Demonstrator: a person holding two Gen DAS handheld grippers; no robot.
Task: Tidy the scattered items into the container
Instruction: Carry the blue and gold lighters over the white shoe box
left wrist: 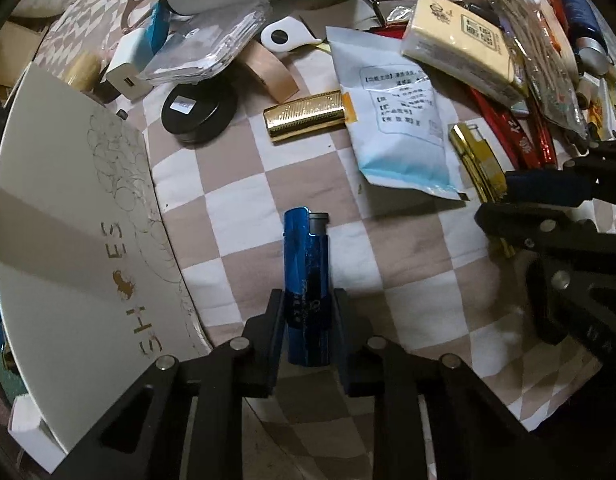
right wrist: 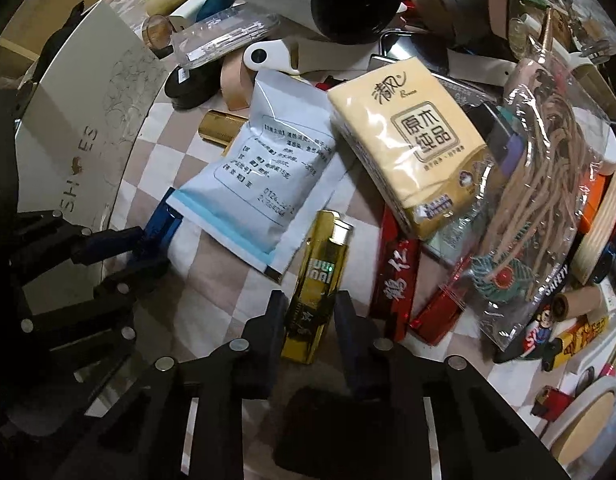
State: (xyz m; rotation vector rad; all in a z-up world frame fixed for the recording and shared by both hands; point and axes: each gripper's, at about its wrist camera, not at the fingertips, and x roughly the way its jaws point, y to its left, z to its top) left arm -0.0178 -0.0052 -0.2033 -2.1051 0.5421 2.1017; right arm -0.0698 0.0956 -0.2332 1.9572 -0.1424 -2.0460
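- Black fingers of the left gripper (left wrist: pixel 307 316) sit clamped on the lower half of a blue lighter (left wrist: pixel 306 276), which lies flat on the checked cloth (left wrist: pixel 412 248) just beside the white shoe box (left wrist: pixel 68 240).
- Right gripper (right wrist: pixel 308 316) has its jaws drawn in on a gold lighter (right wrist: pixel 318 284); the left pad looks to be touching, while contact on the right side is hard to tell.
- Risk: both lighters are smooth and glossy, so either could swivel or slide out on the lift, the gold one most likely if only one pad bites.
- Risk: the gold lighter lies close to a white pouch (right wrist: pixel 260 168) and red packets (right wrist: pixel 396 284), which a sideways drag could snag.
- Risk: the two grippers work near each other and could bump on the way to the box.
- Looks: the blue lighter is shiny, with a grey cap and a dark printed band; the gold one is mirror-bright with a silver top.
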